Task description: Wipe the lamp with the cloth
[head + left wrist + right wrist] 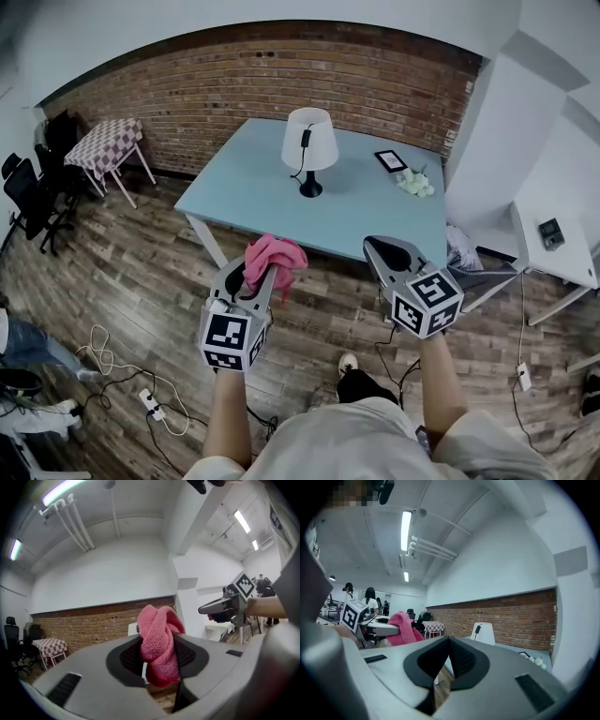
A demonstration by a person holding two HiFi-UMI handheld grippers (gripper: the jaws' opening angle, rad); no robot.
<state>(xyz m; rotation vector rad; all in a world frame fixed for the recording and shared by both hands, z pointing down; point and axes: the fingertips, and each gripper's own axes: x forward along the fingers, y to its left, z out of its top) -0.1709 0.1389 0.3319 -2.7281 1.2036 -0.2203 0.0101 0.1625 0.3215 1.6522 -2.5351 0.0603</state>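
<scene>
The left gripper (157,658) is clamped on the pink cloth (159,641), which bunches up out of its jaws. The right gripper (445,663) is closed tight with nothing between its jaws. In the head view the two are side by side over the plank floor (122,272), short of the near edge of the bench (253,197).

The lamp (309,141) stands upright on the bench at 12 o'clock from the grippers, well apart from the cloth. The right gripper view shows it clear at 1 o'clock beyond the jaws. In the left gripper view the cloth hides all but a sliver of the shade.

Only the right gripper view shows people (370,597) at 9 o'clock. Only the head view shows a frame (391,160) and flowers (415,183) at the lamp's 3 o'clock.

A brick wall (262,84) backs the bench. A checkered table (105,141) stands at 10 o'clock, and cables (122,375) lie at 7 o'clock.
</scene>
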